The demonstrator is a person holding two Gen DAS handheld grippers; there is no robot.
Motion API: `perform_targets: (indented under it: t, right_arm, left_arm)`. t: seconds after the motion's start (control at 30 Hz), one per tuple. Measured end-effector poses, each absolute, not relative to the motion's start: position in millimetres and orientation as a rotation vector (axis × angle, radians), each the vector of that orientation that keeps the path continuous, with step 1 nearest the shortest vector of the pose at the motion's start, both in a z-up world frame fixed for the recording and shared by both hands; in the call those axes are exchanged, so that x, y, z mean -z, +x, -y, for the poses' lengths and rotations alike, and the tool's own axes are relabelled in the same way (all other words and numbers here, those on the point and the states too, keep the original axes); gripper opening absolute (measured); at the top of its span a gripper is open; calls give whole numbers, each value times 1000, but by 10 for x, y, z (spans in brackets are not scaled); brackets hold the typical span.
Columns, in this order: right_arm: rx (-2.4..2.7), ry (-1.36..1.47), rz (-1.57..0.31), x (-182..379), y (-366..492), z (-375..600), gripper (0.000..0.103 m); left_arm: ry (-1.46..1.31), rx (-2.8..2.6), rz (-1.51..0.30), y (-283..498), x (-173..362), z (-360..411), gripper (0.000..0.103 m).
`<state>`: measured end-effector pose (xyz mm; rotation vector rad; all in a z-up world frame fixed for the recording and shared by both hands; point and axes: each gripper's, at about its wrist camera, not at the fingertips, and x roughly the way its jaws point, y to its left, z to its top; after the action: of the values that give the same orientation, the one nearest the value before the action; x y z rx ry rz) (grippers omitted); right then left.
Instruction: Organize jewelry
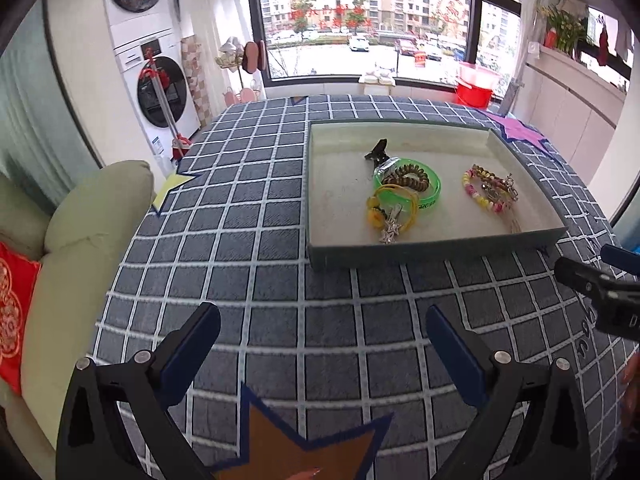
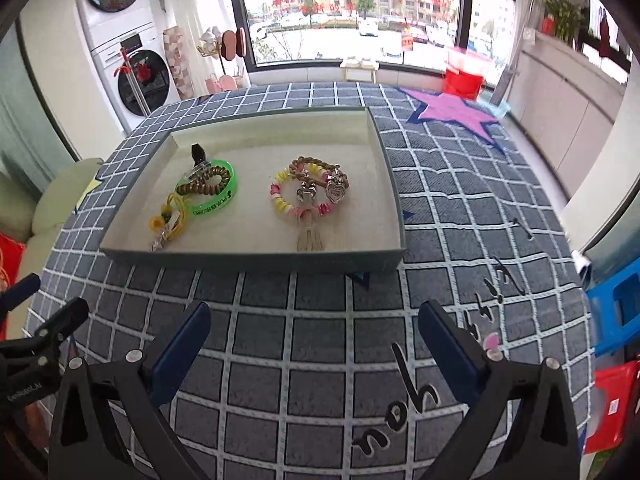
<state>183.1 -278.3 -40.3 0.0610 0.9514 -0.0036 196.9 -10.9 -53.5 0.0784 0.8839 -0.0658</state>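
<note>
A shallow green box (image 1: pixel 436 249) (image 2: pixel 256 258) with a cream floor sits on the checked cloth. Inside lie a green bangle (image 1: pixel 434 196) (image 2: pixel 230 192) with a brown coil hair tie (image 1: pixel 406 178) (image 2: pixel 204 182), a dark clip (image 1: pixel 378 151) (image 2: pixel 198 153), a yellow cord piece (image 1: pixel 384 210) (image 2: pixel 170 216) and a pink-and-yellow bead bracelet (image 1: pixel 486 196) (image 2: pixel 304 200) with metal charms. My left gripper (image 1: pixel 322 334) hovers open over the cloth in front of the box, with nothing between its fingers. My right gripper (image 2: pixel 314 330) is likewise open and empty, near the box's front wall.
The grey checked cloth (image 1: pixel 280 280) (image 2: pixel 320 360) covers a round table with star patches: orange (image 1: pixel 296 452), purple (image 2: pixel 452 114). A green sofa (image 1: pixel 80 248) with a red cushion stands left. A blue stool (image 2: pixel 620 308) and red bag are at right.
</note>
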Motion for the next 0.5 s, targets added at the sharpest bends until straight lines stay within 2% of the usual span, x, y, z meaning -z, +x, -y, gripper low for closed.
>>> perform_targets:
  t: [0.5]
  right_arm:
    - [56, 55, -796, 354, 1116, 2683, 103]
  left_arm:
    - [76, 57, -767, 1346, 553, 153, 103]
